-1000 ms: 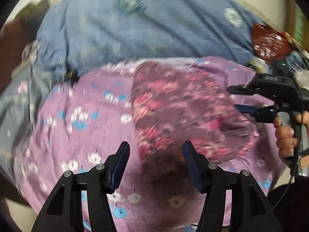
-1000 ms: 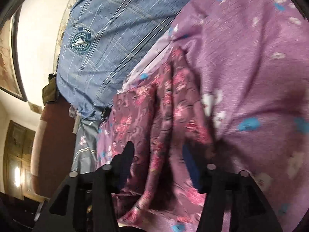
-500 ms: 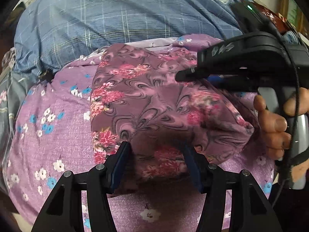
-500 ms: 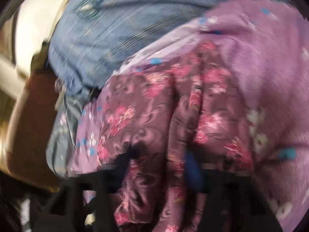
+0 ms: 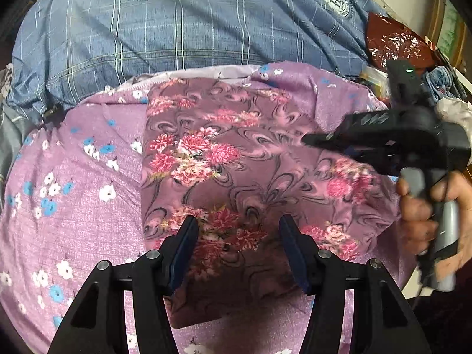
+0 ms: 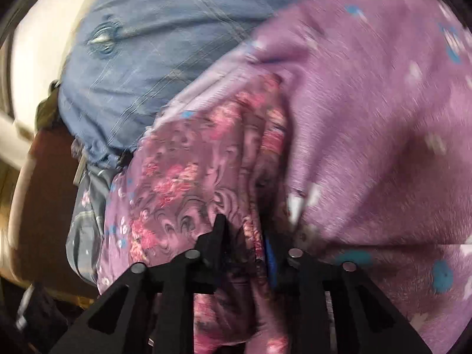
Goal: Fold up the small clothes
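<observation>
We have the maroon floral garment (image 5: pixel 236 159) lying part-folded in the middle of the purple flowered sheet (image 5: pixel 73 206), its straight folded edge toward nine o'clock and its looser, rumpled end toward three o'clock. Our left gripper (image 5: pixel 239 236) stands spread at six o'clock, the near edge of the cloth between the jaws but unpinched. Our right gripper (image 6: pixel 244 236) reaches in from three o'clock; its jaws have just been opening, with a bunched ridge of the maroon cloth between them, and through the blur we cannot tell if the pads press it. The fabric looks thin, limp and light, so it will sag and slide; best taken at corners or along the hem
</observation>
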The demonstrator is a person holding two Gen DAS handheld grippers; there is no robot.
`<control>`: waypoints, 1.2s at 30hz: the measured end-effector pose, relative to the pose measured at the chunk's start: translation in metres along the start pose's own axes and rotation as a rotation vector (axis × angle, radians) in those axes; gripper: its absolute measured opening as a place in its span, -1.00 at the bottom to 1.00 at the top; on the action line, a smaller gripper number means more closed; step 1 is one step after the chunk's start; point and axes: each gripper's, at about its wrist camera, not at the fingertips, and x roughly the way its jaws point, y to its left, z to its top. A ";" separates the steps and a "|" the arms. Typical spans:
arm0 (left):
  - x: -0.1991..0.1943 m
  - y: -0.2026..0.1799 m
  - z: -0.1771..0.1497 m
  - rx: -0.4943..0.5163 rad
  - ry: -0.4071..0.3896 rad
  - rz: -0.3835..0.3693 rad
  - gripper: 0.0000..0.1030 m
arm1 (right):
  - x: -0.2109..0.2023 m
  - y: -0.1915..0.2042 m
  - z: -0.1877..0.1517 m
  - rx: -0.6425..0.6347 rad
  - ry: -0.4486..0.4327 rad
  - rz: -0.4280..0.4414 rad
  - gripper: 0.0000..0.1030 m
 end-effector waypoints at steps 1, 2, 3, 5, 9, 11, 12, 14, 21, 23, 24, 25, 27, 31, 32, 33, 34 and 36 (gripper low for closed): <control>-0.002 0.002 0.001 0.002 -0.003 -0.008 0.10 | -0.010 -0.001 0.001 0.006 -0.032 0.005 -0.34; -0.005 0.005 0.005 -0.002 -0.010 -0.021 0.10 | -0.024 -0.001 0.002 0.003 -0.090 0.000 -0.18; -0.008 0.008 0.008 -0.013 -0.021 -0.027 0.10 | -0.040 0.000 0.004 -0.006 -0.168 0.002 -0.12; -0.016 0.016 0.016 -0.039 -0.056 -0.037 0.10 | -0.054 0.004 0.005 -0.028 -0.246 0.054 -0.14; -0.019 0.023 0.026 -0.042 -0.103 0.024 0.10 | -0.034 0.032 -0.001 -0.146 -0.122 0.182 -0.80; -0.005 0.026 0.020 -0.029 -0.057 0.067 0.10 | -0.004 0.044 -0.009 -0.189 -0.008 0.120 -0.80; 0.008 0.028 0.013 -0.024 -0.007 0.077 0.10 | 0.015 0.041 -0.012 -0.173 0.054 0.033 -0.88; 0.021 0.034 0.003 -0.041 0.031 0.075 0.14 | 0.028 0.032 -0.012 -0.138 0.074 -0.018 -1.00; 0.010 0.064 0.026 -0.139 -0.091 -0.005 0.11 | 0.004 0.050 -0.007 -0.199 -0.069 -0.016 -0.82; 0.020 0.070 0.033 -0.165 -0.087 0.002 0.11 | 0.014 0.053 -0.010 -0.199 -0.070 -0.082 -0.83; 0.030 0.072 0.037 -0.174 -0.087 0.022 0.14 | 0.020 0.049 -0.010 -0.179 -0.061 -0.135 -0.91; 0.042 0.075 0.041 -0.175 -0.074 0.044 0.23 | 0.026 0.044 -0.010 -0.149 -0.051 -0.151 -0.92; 0.074 0.079 0.043 -0.187 0.007 0.078 0.40 | 0.031 0.040 -0.006 -0.112 -0.055 -0.132 -0.91; 0.081 0.089 0.039 -0.231 -0.014 0.010 0.42 | 0.024 0.046 -0.004 -0.114 -0.092 -0.102 -0.78; 0.081 0.089 0.042 -0.227 -0.011 0.007 0.41 | 0.023 0.047 -0.002 -0.097 -0.103 -0.090 -0.73; 0.079 0.090 0.043 -0.229 -0.017 0.001 0.39 | 0.023 0.048 0.001 -0.065 -0.118 -0.070 -0.61; 0.076 0.092 0.043 -0.233 -0.027 -0.004 0.39 | 0.022 0.050 0.005 -0.042 -0.132 -0.053 -0.53; 0.072 0.094 0.041 -0.229 -0.040 -0.007 0.39 | 0.028 0.058 0.011 -0.024 -0.146 -0.030 -0.36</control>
